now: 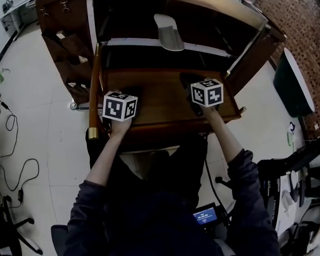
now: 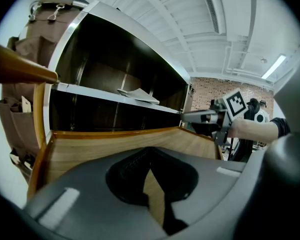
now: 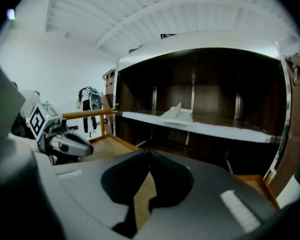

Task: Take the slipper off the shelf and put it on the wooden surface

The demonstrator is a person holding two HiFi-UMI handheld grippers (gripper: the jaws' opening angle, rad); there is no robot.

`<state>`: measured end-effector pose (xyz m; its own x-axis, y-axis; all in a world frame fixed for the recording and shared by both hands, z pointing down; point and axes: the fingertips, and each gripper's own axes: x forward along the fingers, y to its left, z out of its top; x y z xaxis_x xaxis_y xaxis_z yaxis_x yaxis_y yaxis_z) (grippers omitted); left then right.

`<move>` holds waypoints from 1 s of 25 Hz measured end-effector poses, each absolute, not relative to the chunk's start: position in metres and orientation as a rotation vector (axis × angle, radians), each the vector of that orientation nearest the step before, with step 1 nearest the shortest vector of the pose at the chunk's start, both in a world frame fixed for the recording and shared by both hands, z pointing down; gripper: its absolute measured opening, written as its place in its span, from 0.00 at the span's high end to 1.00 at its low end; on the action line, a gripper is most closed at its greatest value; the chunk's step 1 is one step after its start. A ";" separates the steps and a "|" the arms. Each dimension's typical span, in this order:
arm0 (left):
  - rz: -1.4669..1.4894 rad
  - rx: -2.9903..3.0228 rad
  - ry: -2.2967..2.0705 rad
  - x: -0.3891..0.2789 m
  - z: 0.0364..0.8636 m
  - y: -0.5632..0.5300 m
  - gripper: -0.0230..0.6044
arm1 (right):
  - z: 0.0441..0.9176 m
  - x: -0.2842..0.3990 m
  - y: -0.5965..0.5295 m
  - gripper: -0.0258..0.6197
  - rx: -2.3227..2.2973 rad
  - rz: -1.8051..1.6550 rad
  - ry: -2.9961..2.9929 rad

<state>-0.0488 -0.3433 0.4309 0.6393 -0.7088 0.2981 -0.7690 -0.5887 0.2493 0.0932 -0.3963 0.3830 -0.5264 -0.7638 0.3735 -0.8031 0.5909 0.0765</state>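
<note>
A pale grey slipper lies on the white shelf board inside the dark cabinet. It also shows in the left gripper view as the slipper and in the right gripper view as the slipper. Below the shelf lies the wooden surface. My left gripper hovers over its left part, shut and empty. My right gripper is over its right part, shut too, with nothing between its jaws. Both are well short of the slipper, with each gripper's tips meeting over wood.
A wooden rail runs along the left side of the surface. Brown pockets hang on the cabinet's left side. A cabinet side panel stands at the right. Cables lie on the white floor at the left.
</note>
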 end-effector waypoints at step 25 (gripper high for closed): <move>0.238 2.507 -1.154 -0.046 0.436 -0.346 0.93 | 0.323 0.066 -0.585 0.94 1.274 0.192 -2.271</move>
<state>-0.0460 -0.3456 0.4357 0.6506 -0.6971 0.3013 -0.7594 -0.5965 0.2597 0.0661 -0.5854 0.3231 -0.4193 -0.7533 0.5067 -0.8276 0.5466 0.1277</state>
